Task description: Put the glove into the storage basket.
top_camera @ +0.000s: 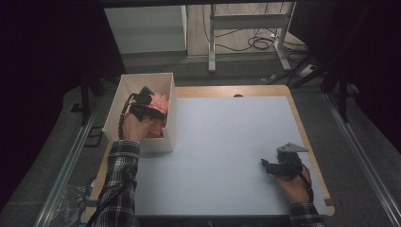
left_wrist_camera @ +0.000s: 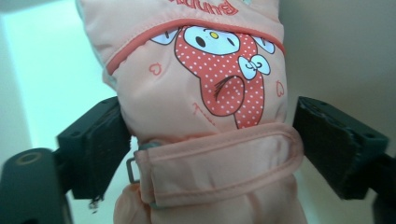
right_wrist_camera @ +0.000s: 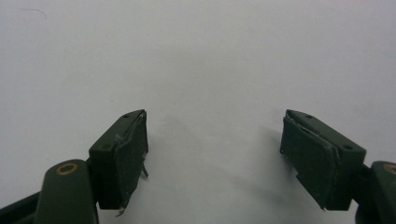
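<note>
A pale bench (top_camera: 222,156) fills the middle of the high view. At its far left corner stands a white open box (top_camera: 118,101). Inside the box lies a pink padded glove (left_wrist_camera: 201,116) with a cartoon face and a wrist strap. The left tool (top_camera: 150,109) reaches down into the box, and the glove sits directly between its jaws, long axis running away from the tool, cuff strap nearest. The left pad touches the glove; the right pad stands just clear, so the jaws are apart, not clamped. The right tool (top_camera: 270,166) rests at the near right of the bench, well apart from the box, jaws wide and holding nothing.
</note>
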A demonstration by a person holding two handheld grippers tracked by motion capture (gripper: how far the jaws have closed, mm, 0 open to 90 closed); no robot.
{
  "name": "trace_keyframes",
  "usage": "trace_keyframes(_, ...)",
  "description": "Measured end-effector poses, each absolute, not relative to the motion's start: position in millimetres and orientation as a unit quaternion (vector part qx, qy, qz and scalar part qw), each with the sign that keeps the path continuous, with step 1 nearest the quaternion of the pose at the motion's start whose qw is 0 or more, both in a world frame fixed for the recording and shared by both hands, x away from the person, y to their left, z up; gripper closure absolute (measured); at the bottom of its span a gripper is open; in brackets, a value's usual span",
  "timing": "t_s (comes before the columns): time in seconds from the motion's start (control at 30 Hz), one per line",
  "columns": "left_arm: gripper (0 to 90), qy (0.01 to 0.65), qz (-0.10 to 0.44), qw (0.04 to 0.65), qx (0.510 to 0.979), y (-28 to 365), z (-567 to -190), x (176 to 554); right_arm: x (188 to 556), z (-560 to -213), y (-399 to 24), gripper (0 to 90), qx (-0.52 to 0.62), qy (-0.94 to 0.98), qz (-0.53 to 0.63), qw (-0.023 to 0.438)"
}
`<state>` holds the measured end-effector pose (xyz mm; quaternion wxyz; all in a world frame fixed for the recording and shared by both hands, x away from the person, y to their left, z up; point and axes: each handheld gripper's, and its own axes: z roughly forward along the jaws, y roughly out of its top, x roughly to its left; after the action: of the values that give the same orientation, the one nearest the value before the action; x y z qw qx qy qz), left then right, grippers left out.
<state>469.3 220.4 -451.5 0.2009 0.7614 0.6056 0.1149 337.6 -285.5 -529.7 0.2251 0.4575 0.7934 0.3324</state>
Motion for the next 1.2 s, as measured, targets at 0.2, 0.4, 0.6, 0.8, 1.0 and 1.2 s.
trace_keyframes(0.2, 34.1, 0.614, 0.115, 0.222, 0.749, 223, -450, 471, 338, -530, -286, 23.6, 0.457, 0.794, 0.332, 0.225)
trace_keyframes(0.4, 29.7, 0.616, 0.122, 0.234, 0.742, 222, -454, 480, 338, -530, -285, 23.5, 0.458, 0.793, 0.333, 0.225)
trace_keyframes(0.6, 16.0, 0.610, 0.123, 0.252, 0.741, 222, -442, 472, 338, -530, -286, 23.5, 0.458, 0.793, 0.333, 0.225)
trace_keyframes(0.8, 9.8, 0.598, 0.136, 0.270, 0.742, 220, -424, 457, 338, -530, -285, 23.6, 0.458, 0.793, 0.332, 0.225)
trace_keyframes(1.0, 6.4, 0.584, 0.147, 0.295, 0.742, 221, -415, 435, 338, -530, -285, 23.5, 0.457, 0.794, 0.332, 0.226)
trace_keyframes(1.2, 2.5, 0.573, 0.159, 0.317, 0.738, 225, -409, 406, 338, -530, -285, 23.5, 0.457, 0.794, 0.332, 0.226)
